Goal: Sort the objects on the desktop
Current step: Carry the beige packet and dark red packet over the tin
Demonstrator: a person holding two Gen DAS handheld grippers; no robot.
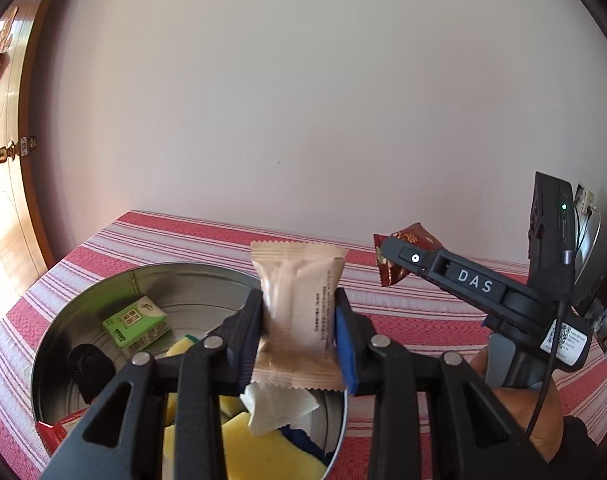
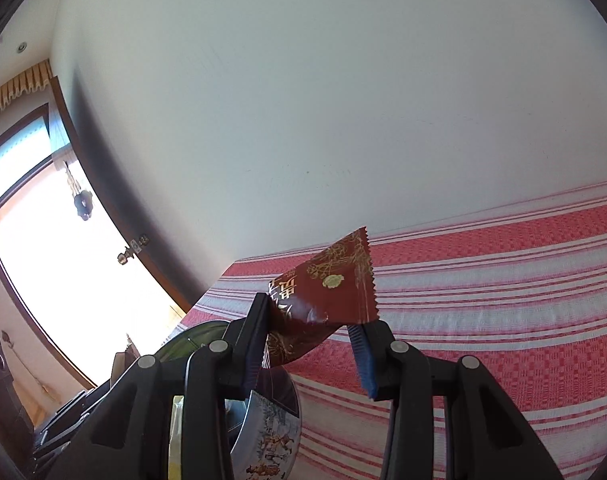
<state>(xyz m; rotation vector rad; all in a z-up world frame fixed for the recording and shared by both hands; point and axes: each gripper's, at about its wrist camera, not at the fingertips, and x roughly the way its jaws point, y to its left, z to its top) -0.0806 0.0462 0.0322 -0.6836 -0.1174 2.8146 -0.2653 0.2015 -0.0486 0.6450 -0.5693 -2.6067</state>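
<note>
Beige snack packet [image 1: 299, 312] stands upright between the pads of the left gripper [image 1: 299, 332], clamped at mid-height, above the round metal tin [image 1: 63, 320]. The right gripper [image 2: 311, 340] is closed on a dark red foil packet [image 2: 327, 300], held clear of the red striped tablecloth [image 2: 503, 320]. Inside the tin lie a green carton [image 1: 137, 322], yellow sponges [image 1: 243, 448], a white packet [image 1: 279, 408] and a black item [image 1: 91, 368]. The tin's rim sits directly under the left jaws. Open cloth extends toward the white wall [image 1: 303, 100] behind.
</note>
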